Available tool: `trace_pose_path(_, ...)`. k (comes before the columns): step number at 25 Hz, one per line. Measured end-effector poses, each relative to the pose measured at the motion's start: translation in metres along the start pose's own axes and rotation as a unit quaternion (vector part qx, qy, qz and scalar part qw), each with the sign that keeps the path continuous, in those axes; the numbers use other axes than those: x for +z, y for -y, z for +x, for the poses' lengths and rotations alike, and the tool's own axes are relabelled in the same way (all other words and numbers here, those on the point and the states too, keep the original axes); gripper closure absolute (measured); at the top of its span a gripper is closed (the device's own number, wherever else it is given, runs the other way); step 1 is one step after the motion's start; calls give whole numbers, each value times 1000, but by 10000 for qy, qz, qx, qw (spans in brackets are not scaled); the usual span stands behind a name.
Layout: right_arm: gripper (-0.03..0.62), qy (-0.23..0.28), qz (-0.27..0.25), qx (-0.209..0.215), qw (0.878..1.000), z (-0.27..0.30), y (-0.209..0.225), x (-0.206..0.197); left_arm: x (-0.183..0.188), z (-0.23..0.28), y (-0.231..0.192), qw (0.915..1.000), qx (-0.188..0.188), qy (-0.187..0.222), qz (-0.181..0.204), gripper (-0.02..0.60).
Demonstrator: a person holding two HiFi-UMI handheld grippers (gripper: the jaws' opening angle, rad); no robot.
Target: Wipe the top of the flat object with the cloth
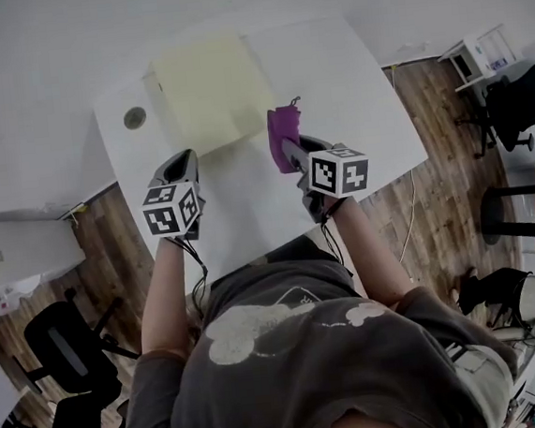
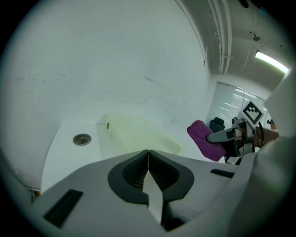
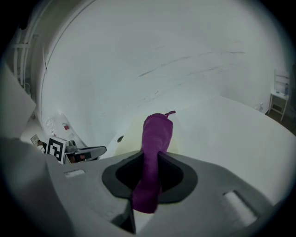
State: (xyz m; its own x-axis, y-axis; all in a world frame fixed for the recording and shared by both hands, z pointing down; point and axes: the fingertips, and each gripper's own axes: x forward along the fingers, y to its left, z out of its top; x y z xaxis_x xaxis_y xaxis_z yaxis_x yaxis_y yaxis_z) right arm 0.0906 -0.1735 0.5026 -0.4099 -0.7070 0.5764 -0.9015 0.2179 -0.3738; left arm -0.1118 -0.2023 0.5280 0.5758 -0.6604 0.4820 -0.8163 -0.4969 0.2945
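A pale yellow flat board (image 1: 213,91) lies on the white table (image 1: 369,95), toward its far side. My right gripper (image 1: 290,150) is shut on a purple cloth (image 1: 284,133) and holds it raised just off the board's near right corner. In the right gripper view the cloth (image 3: 155,148) stands up between the jaws, with the board (image 3: 134,139) behind it. My left gripper (image 1: 183,162) hangs shut and empty near the board's near left edge. From the left gripper view I see the board (image 2: 138,134), the cloth (image 2: 206,139) and the right gripper (image 2: 222,136).
A round grey cable port (image 1: 135,118) sits in the table left of the board. Black office chairs (image 1: 73,345) stand on the wood floor at the left and at the right (image 1: 520,104). A white wall rises behind the table.
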Motion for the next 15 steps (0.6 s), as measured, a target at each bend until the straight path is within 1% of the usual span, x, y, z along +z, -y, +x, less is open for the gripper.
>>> trace_pose_path(5,520,6,-99,198,9998,16,20,26,5,18,-2,9997,214,-104,-8,583)
trace_pose_path(11,520,-161,-453,388,9981,33,34,45,0,36,-2,9985,411,-335,-131,583)
trace_pose_path(15,520,-136,-469,494,9976,47,47,67,-4,46,-7,9969,597,-471,-209,583)
